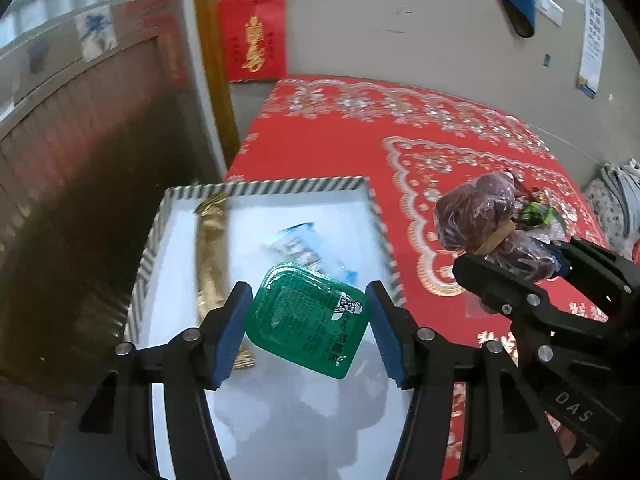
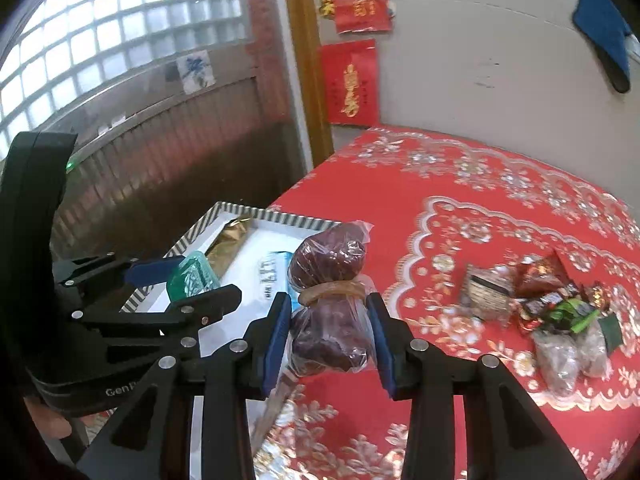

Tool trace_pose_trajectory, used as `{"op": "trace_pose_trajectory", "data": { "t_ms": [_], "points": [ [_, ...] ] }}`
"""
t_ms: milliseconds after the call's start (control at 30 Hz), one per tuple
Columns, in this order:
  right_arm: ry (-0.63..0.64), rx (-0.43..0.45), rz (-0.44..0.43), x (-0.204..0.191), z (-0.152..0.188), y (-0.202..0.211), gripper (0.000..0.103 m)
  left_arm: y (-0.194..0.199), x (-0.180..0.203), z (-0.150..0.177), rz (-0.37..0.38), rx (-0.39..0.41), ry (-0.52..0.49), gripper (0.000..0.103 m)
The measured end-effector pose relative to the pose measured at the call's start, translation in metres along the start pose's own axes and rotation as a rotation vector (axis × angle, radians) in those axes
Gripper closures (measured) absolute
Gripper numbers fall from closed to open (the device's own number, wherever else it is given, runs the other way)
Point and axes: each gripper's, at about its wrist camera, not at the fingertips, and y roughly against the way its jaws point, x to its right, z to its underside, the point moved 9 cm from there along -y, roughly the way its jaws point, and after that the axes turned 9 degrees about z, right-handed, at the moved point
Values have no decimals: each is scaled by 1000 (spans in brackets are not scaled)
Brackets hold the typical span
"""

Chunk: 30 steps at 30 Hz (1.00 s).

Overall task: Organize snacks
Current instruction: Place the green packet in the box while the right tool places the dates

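Both grippers tilt downward. The left gripper [image 1: 306,320], half-open, clamps a green cup [image 1: 306,320] over the box [image 1: 280,186]. The right gripper [image 2: 328,336], nearly closed, pinches a date bag [image 2: 328,300] beside the box; the bag's lower end is hidden.

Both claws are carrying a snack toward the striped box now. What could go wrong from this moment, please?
1. The two claws are close together, so the right claw may bump the left claw over the striped box.
2. The green sauce cup sits tilted between its pads and could slip.
3. The bag of red dates is slippery plastic, held only at its tied waist, and might drop outside the box.
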Motion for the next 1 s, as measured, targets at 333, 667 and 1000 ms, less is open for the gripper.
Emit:
{"op": "trace_pose_trajectory", "data": {
  "t_ms": [333,667,1000],
  "points": [
    [52,-41,-25,-38,-2,-28,64,0,-45,13,-32,-9,69,45],
    [89,-91,-52,-67,5,-51,64,-5,-61,25,-64,-26,69,45],
    [108,-169,-98,-84,24,-76,64,-15,-80,39,-88,-62,106,45]
  ]
}}
